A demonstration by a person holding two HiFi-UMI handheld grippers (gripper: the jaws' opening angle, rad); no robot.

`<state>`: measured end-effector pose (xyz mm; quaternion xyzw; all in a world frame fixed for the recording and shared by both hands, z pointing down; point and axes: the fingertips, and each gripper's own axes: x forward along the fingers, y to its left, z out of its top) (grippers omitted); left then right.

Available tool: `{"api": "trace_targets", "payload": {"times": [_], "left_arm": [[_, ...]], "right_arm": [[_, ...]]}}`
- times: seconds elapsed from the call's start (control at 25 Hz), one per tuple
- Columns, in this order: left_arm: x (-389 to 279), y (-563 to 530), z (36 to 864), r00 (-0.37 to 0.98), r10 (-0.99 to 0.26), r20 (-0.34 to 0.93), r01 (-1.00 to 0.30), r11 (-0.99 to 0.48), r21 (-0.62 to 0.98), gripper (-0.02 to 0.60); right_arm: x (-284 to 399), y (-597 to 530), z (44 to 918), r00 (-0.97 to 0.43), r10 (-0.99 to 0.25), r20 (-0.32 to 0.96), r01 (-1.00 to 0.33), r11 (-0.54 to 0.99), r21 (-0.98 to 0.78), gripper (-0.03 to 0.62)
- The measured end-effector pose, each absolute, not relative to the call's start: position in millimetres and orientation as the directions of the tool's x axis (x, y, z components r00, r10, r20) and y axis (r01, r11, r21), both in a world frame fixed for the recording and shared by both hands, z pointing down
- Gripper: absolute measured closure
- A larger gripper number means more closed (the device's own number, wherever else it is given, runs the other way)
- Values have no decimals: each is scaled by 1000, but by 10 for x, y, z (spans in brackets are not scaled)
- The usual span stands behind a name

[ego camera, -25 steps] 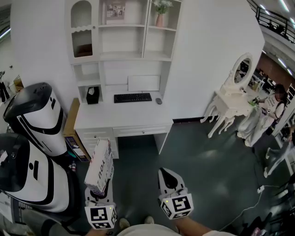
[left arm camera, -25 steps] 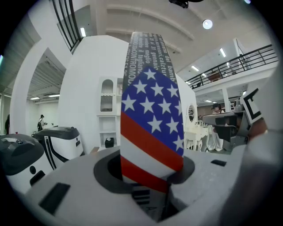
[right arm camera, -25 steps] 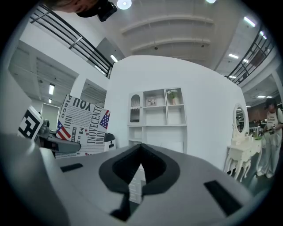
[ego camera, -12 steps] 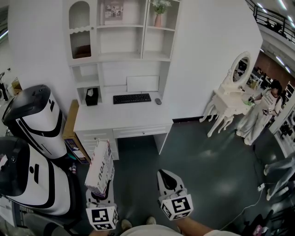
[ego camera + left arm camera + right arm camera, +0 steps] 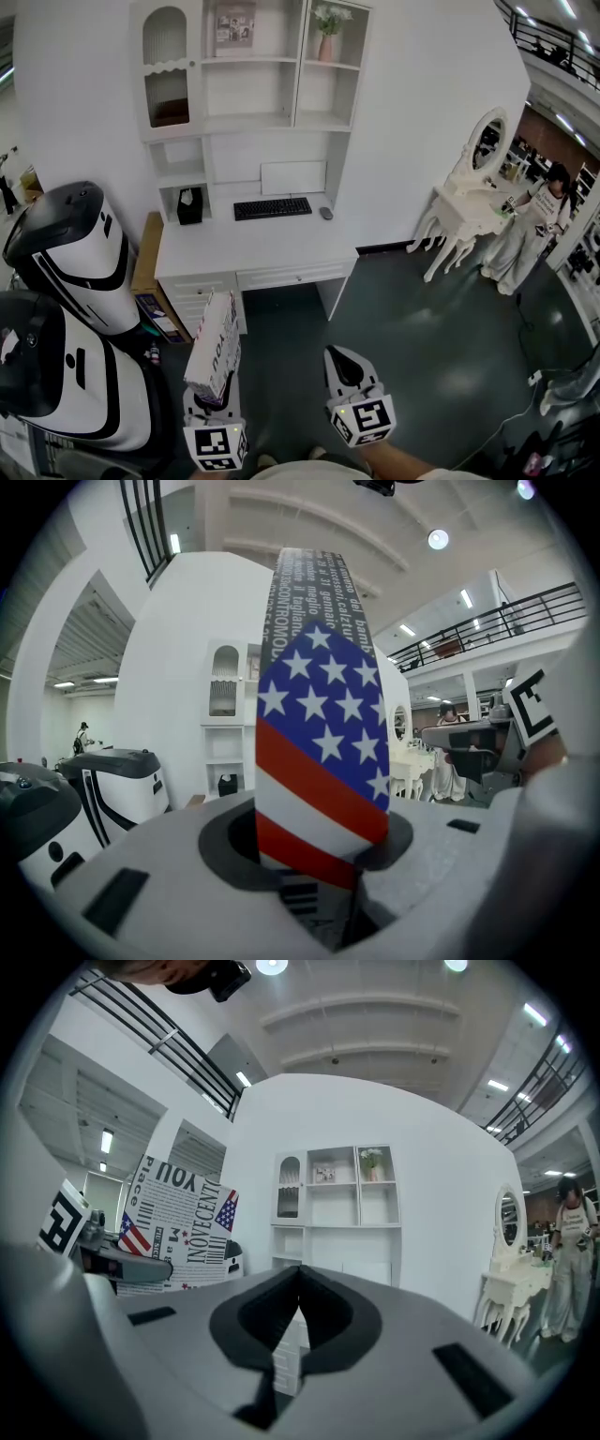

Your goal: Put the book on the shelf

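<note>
Nearer than a second ago, the white shelf unit [image 5: 251, 89] over the desk [image 5: 253, 251] lies well ahead, so the placing is all left to do: the book [image 5: 215, 345] stands upright, clamped in the left gripper [image 5: 213, 397], the right gripper [image 5: 341, 357] closed on nothing.

Left gripper [image 5: 214, 397] holds the book [image 5: 214, 347] upright before the desk [image 5: 253, 247].
</note>
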<state>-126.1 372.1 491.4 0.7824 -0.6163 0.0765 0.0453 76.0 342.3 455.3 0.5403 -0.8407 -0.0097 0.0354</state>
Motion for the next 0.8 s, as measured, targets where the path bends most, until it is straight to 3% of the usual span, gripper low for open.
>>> {"api": "trace_targets", "payload": {"times": [0.44,0.8], "left_arm": [[-1467,3300,4951,250,-953,170,-966,-258,-23,425],[-1366,2504,4961,201,-967,155,-976,-210,-50,425]], "right_arm": [[556,3047,4594,-396,-917,44,-916,398,55,591],[671,2104,4604,-450,-893,25,-891,450,54,591]]}}
